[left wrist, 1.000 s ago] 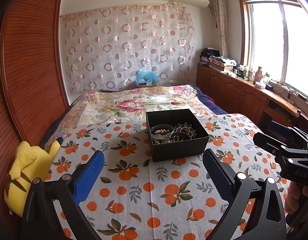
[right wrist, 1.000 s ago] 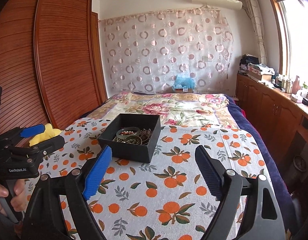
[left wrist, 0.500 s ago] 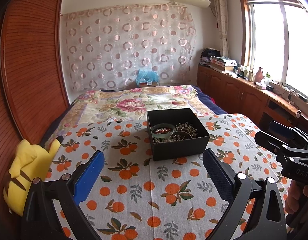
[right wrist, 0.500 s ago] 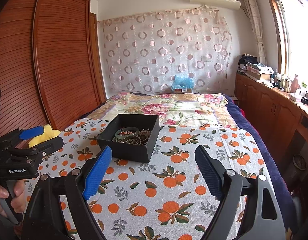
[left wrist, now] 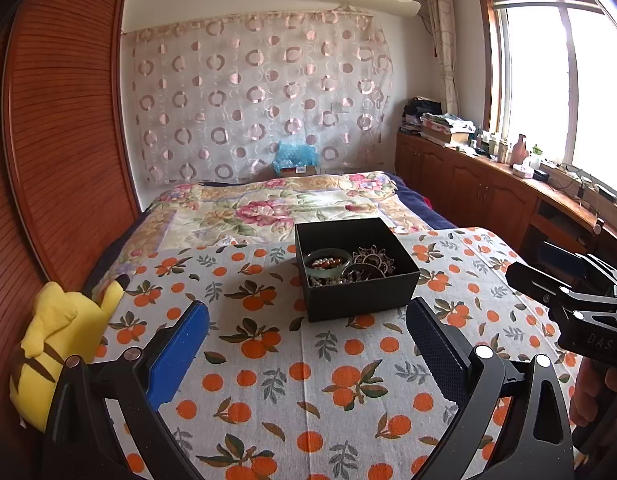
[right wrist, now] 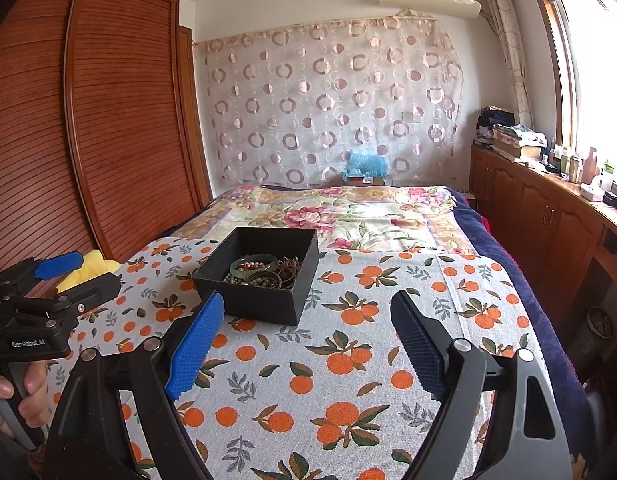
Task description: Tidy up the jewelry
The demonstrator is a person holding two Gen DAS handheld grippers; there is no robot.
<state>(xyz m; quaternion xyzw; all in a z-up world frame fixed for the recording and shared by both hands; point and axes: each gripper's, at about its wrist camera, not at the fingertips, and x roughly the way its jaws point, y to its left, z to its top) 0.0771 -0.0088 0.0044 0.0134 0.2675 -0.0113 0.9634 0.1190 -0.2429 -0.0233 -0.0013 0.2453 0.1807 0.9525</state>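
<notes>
Black jewelry box (left wrist: 356, 270), on the orange-print cloth (left wrist: 308, 364) over the bed: held a green bangle (left wrist: 327, 263), beads, and tangled metal pieces. Likely light, snag-prone; bangle rim offered the best hold. Left gripper (left wrist: 304, 344) and right gripper (right wrist: 304, 336) stood open, empty, short of the box.

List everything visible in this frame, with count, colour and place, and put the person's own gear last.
box: one, black, open, on the orange-print cloth, ahead of both grippers
jewelry: a tangled heap I cannot count, with a green bangle and red beads, inside the box
cloth: one, pale with an orange-fruit print, over the near end of the bed
floral quilt: one, pink and cream, beyond the cloth
plush toy: one, yellow, at the cloth's left edge by the wardrobe
wardrobe: brown slatted doors, left wall
left gripper: open, empty
right gripper: open, empty
</notes>
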